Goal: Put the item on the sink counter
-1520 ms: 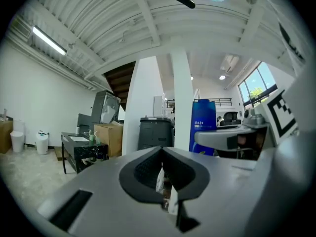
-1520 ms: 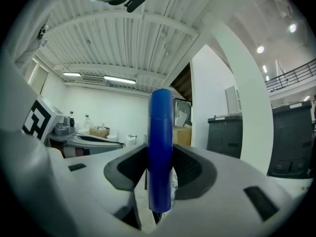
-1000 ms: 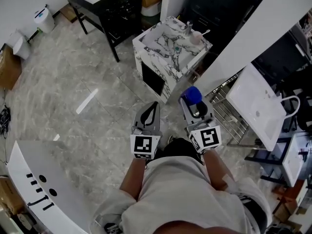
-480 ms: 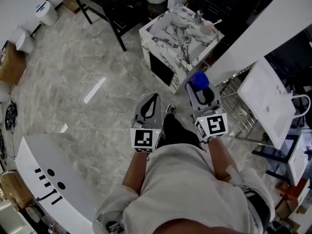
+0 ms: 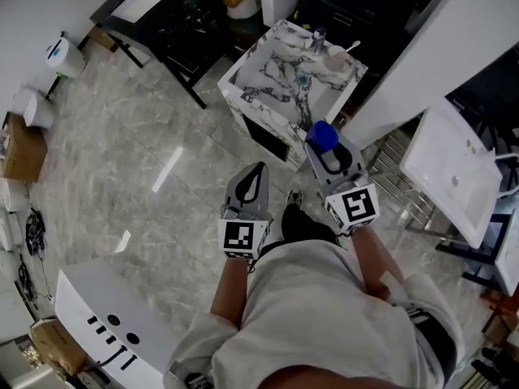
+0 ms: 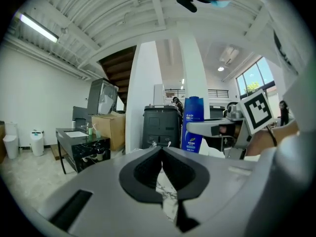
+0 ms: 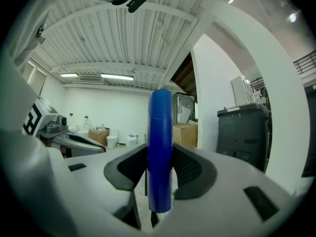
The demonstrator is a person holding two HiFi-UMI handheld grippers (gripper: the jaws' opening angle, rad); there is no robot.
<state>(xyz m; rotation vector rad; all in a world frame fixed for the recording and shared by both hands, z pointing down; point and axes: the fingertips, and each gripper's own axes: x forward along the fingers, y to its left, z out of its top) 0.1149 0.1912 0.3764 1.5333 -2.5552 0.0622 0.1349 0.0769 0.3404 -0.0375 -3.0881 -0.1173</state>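
Blue plastic catches our eye first: the bottle [image 7: 160, 132] stands upright between the jaws of the right gripper [image 7: 160, 169]. The dark pads press on its two sides, with its rounded cap well above them and its base just below.

From the head view we see the bottle [image 5: 322, 135] only as a blue cap at the front of the right gripper [image 5: 326, 151]. It is held in the air above the grey marble-patterned floor [image 5: 138, 152], close to the near side of the sink counter [image 5: 272, 83]. That counter is a white block with dark veins. Its top surface has a sunken basin, a faucet [image 5: 317, 37] at the far edge and a small pale bowl [image 5: 335, 53] beside the faucet. The bottle does not rest on this surface.

We hold the left gripper [image 5: 257, 171] beside the right one, apart from it. In its own view the left gripper [image 6: 161, 151] has its jaws fully together, the pads meeting in a thin line with nothing between them. That view also shows the bottle [image 6: 192, 124], labelled and upright, clamped in the right gripper [image 6: 212, 128] off to the right. Behind it stand a dark cabinet [image 6: 160, 124], a cardboard box [image 6: 111, 128] and a black table [image 6: 81, 141].
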